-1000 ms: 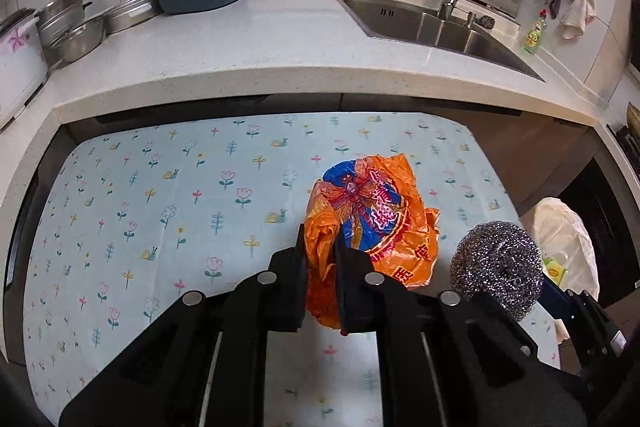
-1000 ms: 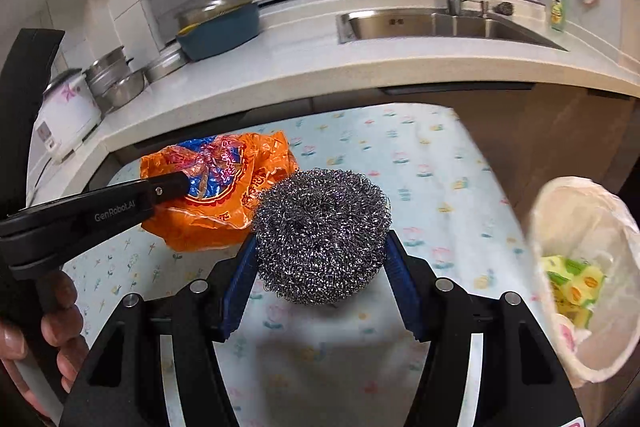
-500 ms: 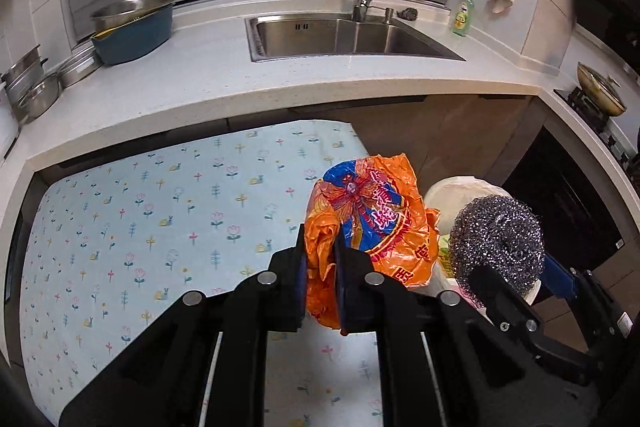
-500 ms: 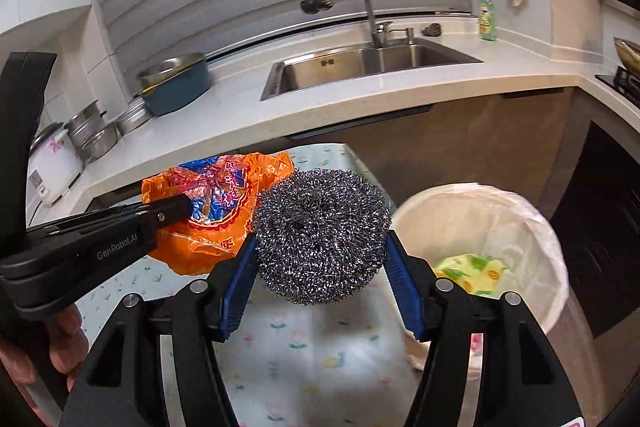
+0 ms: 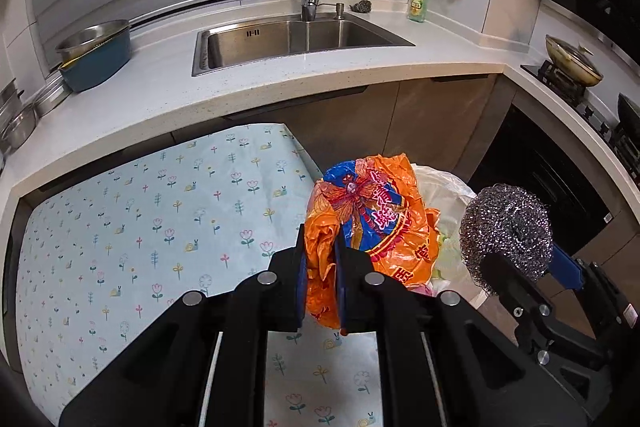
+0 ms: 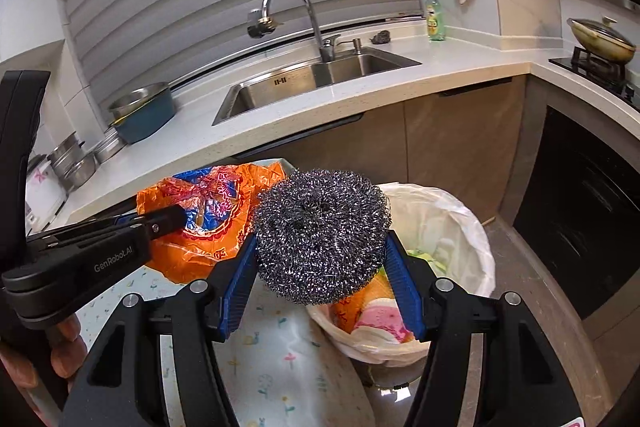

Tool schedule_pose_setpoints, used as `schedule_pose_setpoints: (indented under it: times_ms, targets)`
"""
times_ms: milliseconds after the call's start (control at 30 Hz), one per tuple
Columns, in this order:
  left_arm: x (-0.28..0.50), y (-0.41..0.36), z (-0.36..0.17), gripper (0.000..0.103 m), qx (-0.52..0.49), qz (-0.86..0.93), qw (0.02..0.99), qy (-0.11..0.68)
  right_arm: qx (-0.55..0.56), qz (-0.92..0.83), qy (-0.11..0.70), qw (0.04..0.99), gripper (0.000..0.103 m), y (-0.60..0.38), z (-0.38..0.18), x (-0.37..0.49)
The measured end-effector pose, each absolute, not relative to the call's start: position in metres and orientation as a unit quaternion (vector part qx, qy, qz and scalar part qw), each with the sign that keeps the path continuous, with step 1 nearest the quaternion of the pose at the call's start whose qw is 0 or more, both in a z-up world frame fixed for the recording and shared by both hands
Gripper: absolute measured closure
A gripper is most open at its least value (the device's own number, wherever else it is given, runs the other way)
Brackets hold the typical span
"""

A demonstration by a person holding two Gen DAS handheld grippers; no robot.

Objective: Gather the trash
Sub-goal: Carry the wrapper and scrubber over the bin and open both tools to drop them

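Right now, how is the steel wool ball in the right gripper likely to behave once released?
The steel wool ball is an airy wire tangle, so probably light and springy. The right gripper pads barely dent it. Being round, it might roll unless dropped into the lined bin.

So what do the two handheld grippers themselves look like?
Both are matte black plastic with silver round pivot bolts. The right gripper has ribbed blue pads inside its fingers. The left gripper carries white "GenRobot.AI" lettering on its side.

bin mouth [image 6: 452, 211] open, counter edge [image 6: 360, 107] behind
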State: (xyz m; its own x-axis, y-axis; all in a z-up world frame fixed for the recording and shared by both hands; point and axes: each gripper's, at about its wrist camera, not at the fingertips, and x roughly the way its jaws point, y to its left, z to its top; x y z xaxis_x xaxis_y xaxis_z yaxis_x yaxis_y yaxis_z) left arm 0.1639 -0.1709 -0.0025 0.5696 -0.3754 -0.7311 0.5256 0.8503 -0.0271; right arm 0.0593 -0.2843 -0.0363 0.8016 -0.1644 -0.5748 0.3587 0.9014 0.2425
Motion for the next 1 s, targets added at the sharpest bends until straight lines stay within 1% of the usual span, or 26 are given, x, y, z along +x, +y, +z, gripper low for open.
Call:
schedule_pose_setpoints:
  times_ms: [767, 867, 1000]
  targets:
    - [0.149, -0.242, -0.022, 0.091, 0.133, -0.284, 0.862, 0.399, 0.201, -0.184, 0.276, 0.922, 0.043, -0.346, -0.049, 0.024]
    - [0.149, -0.246, -0.022, 0.089, 0.133, -0.288, 0.861, 0.397, 0.201, -0.186, 0.276, 0.921, 0.043, -0.348, -0.050, 0.024]
    - [0.149, -0.248, -0.021, 0.079, 0.126, -0.286, 0.864, 0.394, 0.200, -0.188, 0.277, 0.921, 0.043, -0.349, -0.050, 0.025]
